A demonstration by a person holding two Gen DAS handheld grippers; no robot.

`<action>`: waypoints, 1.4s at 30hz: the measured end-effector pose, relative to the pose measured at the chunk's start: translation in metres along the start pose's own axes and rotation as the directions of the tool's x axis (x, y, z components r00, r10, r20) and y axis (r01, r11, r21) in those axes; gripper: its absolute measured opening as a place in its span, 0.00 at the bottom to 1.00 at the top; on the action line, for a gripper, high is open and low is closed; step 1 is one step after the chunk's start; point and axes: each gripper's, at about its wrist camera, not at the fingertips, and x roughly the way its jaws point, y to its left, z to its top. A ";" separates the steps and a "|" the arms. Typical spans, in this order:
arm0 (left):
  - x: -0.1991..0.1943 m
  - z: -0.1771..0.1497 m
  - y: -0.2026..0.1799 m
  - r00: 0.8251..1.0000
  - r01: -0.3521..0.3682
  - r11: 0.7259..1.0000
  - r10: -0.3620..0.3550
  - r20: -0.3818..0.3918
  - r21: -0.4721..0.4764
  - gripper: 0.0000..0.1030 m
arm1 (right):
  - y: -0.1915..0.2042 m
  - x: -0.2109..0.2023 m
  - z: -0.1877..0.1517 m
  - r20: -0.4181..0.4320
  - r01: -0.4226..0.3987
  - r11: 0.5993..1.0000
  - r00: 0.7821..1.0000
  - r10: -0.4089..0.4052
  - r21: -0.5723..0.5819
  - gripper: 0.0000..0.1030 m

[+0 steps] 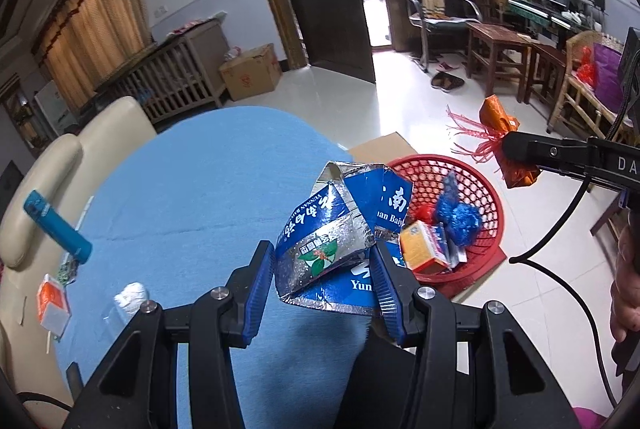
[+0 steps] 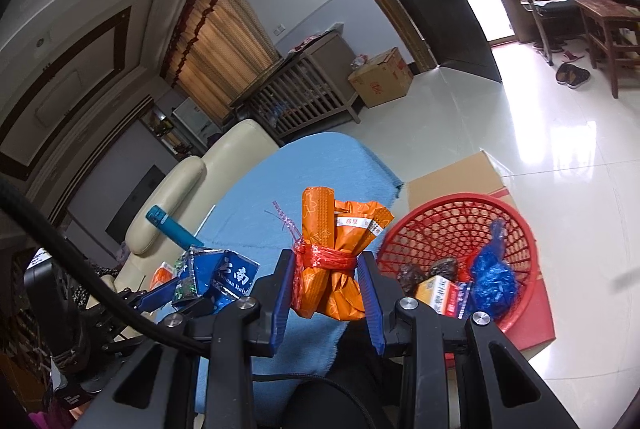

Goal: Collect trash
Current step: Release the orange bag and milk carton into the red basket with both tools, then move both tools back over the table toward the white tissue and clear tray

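Nearest the lens in the left wrist view, the left tongs (image 1: 320,269) are clenched on a torn blue and silver carton (image 1: 336,229), which is held up between the blue pads. In the right wrist view, the right tongs (image 2: 326,281) are clamped on an orange wrapper bundle (image 2: 340,261) tied with red string.

The red basket (image 2: 524,253) is seen ahead and to the right of both tongs, on the floor on a flat piece of cardboard (image 2: 452,177). Some trash is already in it: a crumpled blue bag (image 2: 492,277) and a small yellow and red box (image 2: 438,293). Neither held piece is over the basket's rim yet, so two drops are judged to be pending.

More is left behind the left tongs, on the blue cloth (image 1: 192,189): a blue lighter (image 1: 56,227), an orange and white packet (image 1: 52,303) and a white wad (image 1: 130,297).

Both tongs are pointed downward, side by side. A hand (image 1: 626,277) is glimpsed at the right edge of the left wrist view.
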 end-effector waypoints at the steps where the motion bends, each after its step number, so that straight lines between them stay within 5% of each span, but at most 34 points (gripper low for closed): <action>1: 0.003 0.001 -0.002 1.000 0.024 1.000 -0.024 -0.004 0.001 0.49 | -0.003 0.000 0.000 0.000 0.006 1.000 1.000 -0.006 0.005 0.33; 8: 0.030 0.013 -0.013 0.994 0.107 0.994 -0.107 -0.036 -0.003 0.49 | -0.036 -0.005 -0.001 0.005 0.057 0.996 0.998 -0.057 0.072 0.33; 28: 0.092 0.037 -0.047 0.979 0.193 0.981 -0.193 -0.059 -0.001 0.52 | -0.085 0.003 -0.008 -0.034 0.137 0.972 0.991 -0.133 0.189 0.36; 30: 0.091 0.036 -0.042 0.977 0.204 0.979 -0.204 -0.055 -0.014 0.59 | -0.089 0.006 -0.009 -0.041 0.143 0.967 0.990 -0.137 0.211 0.41; 31: 0.089 0.034 -0.038 0.977 0.206 0.978 -0.207 -0.050 -0.021 0.59 | -0.091 0.007 -0.009 -0.053 0.149 0.963 0.989 -0.141 0.225 0.58; 32: 0.086 0.033 -0.033 0.978 0.205 0.978 -0.206 -0.044 -0.026 0.59 | -0.092 0.008 -0.009 -0.061 0.157 0.959 0.987 -0.146 0.235 0.63; 37: 0.066 0.016 0.004 0.982 0.188 0.980 -0.189 -0.017 -0.069 0.59 | -0.077 0.004 -0.007 -0.042 0.159 0.968 0.987 -0.154 0.197 0.63; 42: 0.038 -0.029 0.075 0.999 0.043 0.987 -0.041 0.013 -0.156 0.60 | -0.047 0.004 -0.001 -0.028 0.136 0.983 0.991 -0.133 0.120 0.63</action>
